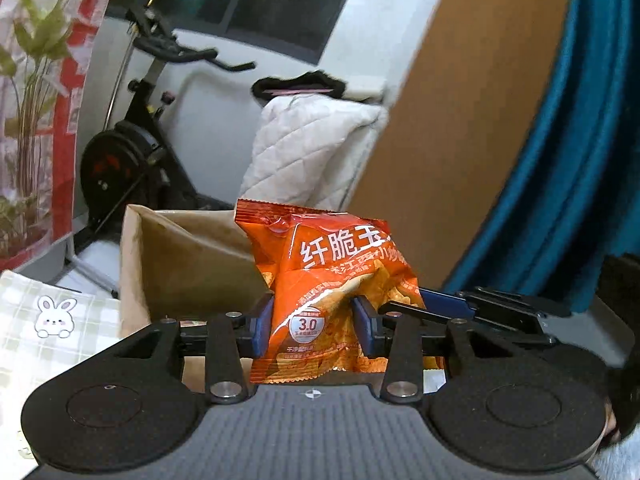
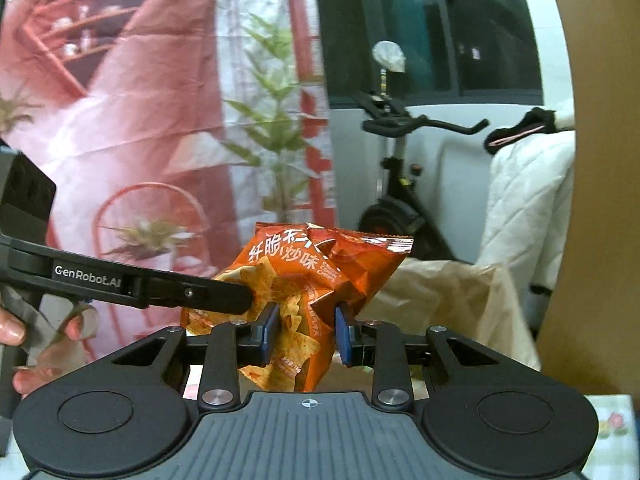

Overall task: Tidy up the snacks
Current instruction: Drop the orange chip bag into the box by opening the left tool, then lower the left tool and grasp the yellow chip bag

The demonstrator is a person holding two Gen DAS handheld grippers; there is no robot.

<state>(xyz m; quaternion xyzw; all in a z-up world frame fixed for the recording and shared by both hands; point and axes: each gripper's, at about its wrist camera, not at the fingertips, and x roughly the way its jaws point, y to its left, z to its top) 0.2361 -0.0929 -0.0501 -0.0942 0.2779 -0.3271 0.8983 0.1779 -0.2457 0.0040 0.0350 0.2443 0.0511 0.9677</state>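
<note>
The crinkly orange foil bag of corn chips (image 1: 332,296), light, puffy and easily crushed so best pinched at its lower edge, hangs in the air above an open brown paper bag (image 1: 188,264), with the left gripper (image 1: 313,326) and right gripper (image 2: 306,334) both narrowly clamped on it.

Glossy, crinkled foil-like chip bag (image 1: 324,296); matt, creased, seemingly paper brown bag (image 1: 192,264).
</note>
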